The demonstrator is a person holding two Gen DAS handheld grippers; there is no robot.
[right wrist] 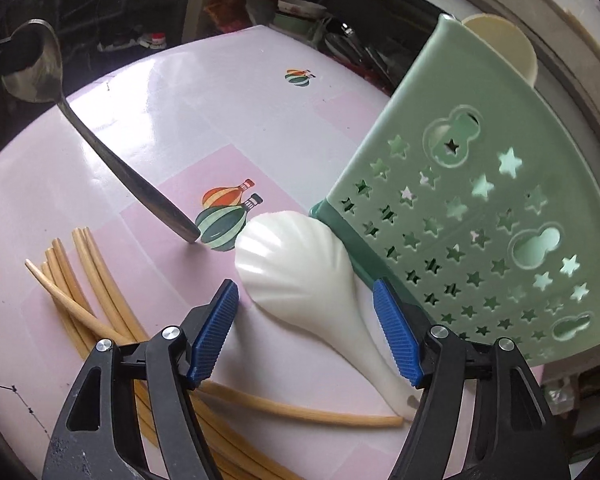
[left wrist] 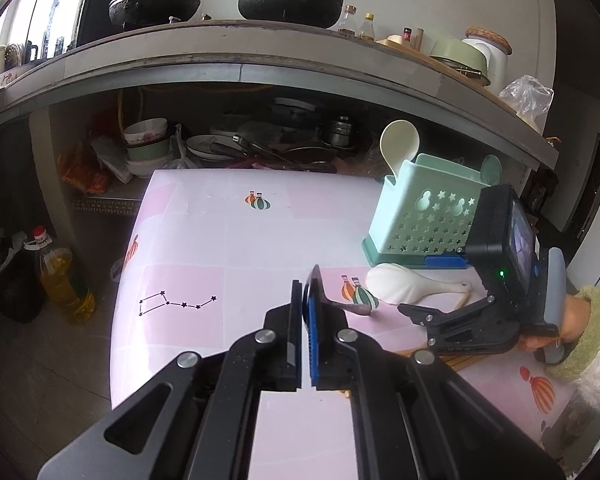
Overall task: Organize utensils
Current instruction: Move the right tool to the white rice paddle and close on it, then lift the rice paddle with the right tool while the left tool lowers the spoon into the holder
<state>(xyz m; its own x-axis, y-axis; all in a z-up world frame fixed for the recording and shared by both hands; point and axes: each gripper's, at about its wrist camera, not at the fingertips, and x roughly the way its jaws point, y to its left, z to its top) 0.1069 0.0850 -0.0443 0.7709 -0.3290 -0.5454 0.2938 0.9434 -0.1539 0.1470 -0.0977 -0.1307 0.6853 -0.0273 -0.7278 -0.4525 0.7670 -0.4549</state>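
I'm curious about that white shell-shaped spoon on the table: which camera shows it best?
The right wrist view: the white spoon lies close and whole, ribbed bowl clear. The left wrist view shows it small, partly behind the other hand-held gripper.

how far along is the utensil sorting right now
Done: one cream paddle stands in the green holder. In hand: left gripper shut on the metal spoon; right gripper open around the white scoop. Left: that scoop and the chopsticks.
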